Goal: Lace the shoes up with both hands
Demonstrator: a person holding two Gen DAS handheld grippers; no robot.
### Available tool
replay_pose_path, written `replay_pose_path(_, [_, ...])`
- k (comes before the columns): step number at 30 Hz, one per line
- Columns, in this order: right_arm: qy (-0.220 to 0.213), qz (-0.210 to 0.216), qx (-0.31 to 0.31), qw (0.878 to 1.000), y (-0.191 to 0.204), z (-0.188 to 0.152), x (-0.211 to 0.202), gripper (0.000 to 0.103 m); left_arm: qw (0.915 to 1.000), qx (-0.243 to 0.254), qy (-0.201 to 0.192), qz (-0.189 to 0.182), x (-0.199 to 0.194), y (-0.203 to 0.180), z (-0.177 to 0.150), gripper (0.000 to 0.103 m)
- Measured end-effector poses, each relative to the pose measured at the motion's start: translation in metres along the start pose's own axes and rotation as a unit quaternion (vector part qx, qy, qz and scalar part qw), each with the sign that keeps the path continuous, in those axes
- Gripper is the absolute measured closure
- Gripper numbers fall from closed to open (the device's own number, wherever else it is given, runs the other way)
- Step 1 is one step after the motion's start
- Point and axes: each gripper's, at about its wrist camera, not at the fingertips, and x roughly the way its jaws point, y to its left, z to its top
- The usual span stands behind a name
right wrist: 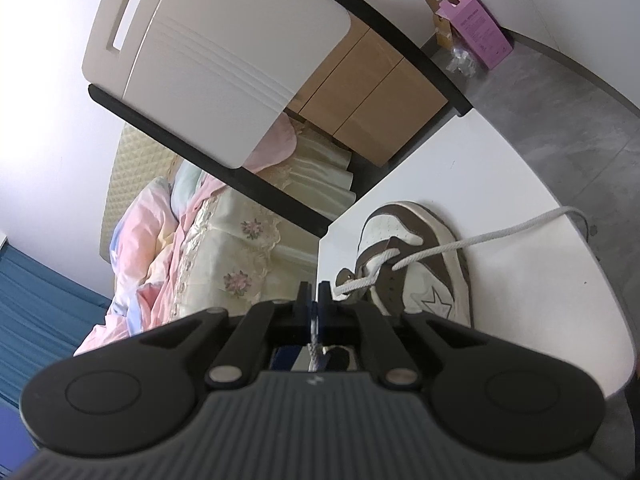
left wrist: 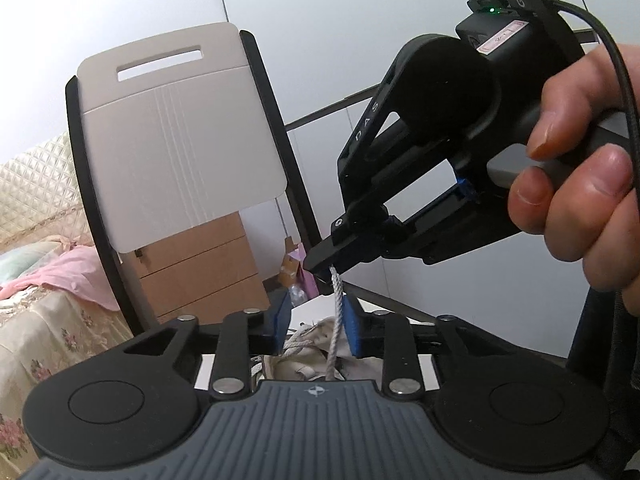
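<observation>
A brown and white sneaker (right wrist: 416, 264) lies on a white table (right wrist: 540, 320). Its white lace (right wrist: 460, 246) runs loose across the table to the right and back over the shoe. My right gripper (right wrist: 317, 300) is shut on an end of the lace, which hangs between its blue pads. In the left wrist view the right gripper (left wrist: 320, 268) holds the lace (left wrist: 336, 312) taut from above. My left gripper (left wrist: 318, 320) is open, its blue pads (left wrist: 352, 328) on either side of the lace, above the shoe (left wrist: 312, 356).
A white chair with a black frame (right wrist: 208, 60) stands at the table's far side. Behind it are a wooden drawer unit (right wrist: 368, 92), a bed with pink bedding (right wrist: 180, 240) and a pink box (right wrist: 476, 28) on the grey floor.
</observation>
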Motion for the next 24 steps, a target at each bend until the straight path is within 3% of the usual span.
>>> replay_pose_path(9, [0.009, -0.011, -0.008, 1.0, 0.001, -0.003, 0.005, 0.1, 0.9999, 0.014, -0.007, -0.008, -0.005, -0.005, -0.004, 0.084])
replay_pose_path(12, [0.013, -0.006, -0.011, 1.0, 0.002, -0.003, 0.005, 0.1, 0.9999, 0.012, -0.005, -0.01, -0.006, -0.006, -0.006, 0.099])
replay_pose_path(24, [-0.006, 0.012, 0.006, 1.0, 0.0, 0.0, -0.001, 0.095, 1.0, 0.0, 0.005, -0.008, -0.004, 0.01, -0.004, 0.1])
